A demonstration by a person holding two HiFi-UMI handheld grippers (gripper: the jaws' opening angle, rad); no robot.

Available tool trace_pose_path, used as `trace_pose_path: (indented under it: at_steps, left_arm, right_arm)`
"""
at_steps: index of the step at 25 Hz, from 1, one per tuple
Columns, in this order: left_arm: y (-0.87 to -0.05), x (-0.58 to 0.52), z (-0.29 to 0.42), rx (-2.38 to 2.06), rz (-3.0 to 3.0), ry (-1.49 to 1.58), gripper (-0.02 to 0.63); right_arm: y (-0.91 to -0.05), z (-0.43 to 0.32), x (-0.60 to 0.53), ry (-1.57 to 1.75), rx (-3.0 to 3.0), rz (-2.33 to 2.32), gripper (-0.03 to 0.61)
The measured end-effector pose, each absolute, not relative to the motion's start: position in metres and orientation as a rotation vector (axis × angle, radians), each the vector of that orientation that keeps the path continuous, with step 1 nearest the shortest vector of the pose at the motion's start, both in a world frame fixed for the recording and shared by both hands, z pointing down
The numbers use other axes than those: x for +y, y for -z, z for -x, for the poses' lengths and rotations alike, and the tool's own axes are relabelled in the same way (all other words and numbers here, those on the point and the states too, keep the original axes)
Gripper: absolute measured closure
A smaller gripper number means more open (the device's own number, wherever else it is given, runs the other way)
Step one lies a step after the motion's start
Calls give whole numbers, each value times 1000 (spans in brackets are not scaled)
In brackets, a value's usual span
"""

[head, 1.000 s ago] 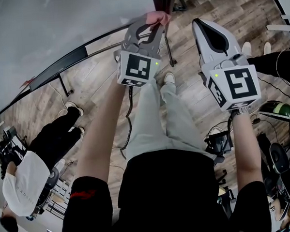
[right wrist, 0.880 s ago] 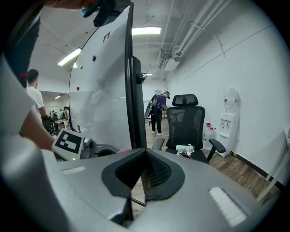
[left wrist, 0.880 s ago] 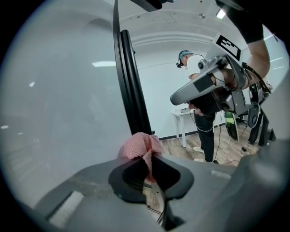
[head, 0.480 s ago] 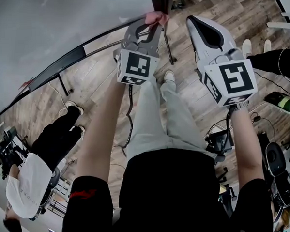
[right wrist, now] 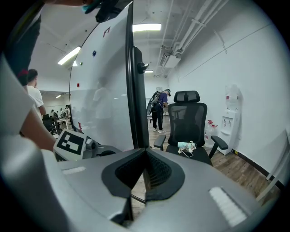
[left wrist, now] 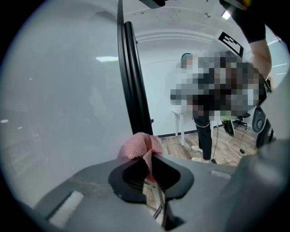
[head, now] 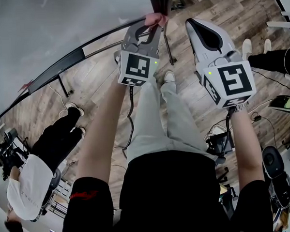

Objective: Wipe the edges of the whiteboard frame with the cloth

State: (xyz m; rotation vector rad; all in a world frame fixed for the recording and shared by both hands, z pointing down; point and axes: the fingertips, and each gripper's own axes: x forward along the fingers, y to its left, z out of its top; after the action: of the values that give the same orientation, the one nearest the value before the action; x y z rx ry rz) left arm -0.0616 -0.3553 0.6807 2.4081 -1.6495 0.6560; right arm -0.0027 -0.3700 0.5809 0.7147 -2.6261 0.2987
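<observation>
A pink cloth [head: 156,17] is pinched in my left gripper [head: 152,23], which is shut on it. The cloth [left wrist: 140,147] presses against the black frame [left wrist: 134,86] at the whiteboard's side edge. The white board surface [head: 48,31] fills the upper left of the head view, with its black frame [head: 74,57] running along the bottom. My right gripper [head: 194,22] is held beside the left one, shut with nothing between its jaws. In the right gripper view the frame edge [right wrist: 136,90] rises straight ahead of the right gripper [right wrist: 144,152].
A black office chair [right wrist: 188,127] with small items on its seat stands behind the board. A water dispenser [right wrist: 229,113] is by the right wall. A person in white [head: 25,185] is at the lower left, cables [head: 242,127] and gear lie on the wood floor at right.
My right gripper has drifted slightly left and up toward the board. The left gripper and the cloth stay at nearly the same spot on the frame.
</observation>
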Motion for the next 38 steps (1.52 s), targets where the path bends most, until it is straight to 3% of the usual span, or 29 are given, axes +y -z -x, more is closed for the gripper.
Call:
trace_pose_path:
  at_steps: [18,38]
  left_arm:
    - [-621,-327,54,-1722,-2459,-514,595]
    - [-517,-218,115,-2039,-2202,-252,595]
  right_arm:
    - [-559,6,-352,-266,-2643,-699,577]
    - [-479,24,-295,-160,-2732,-555,577]
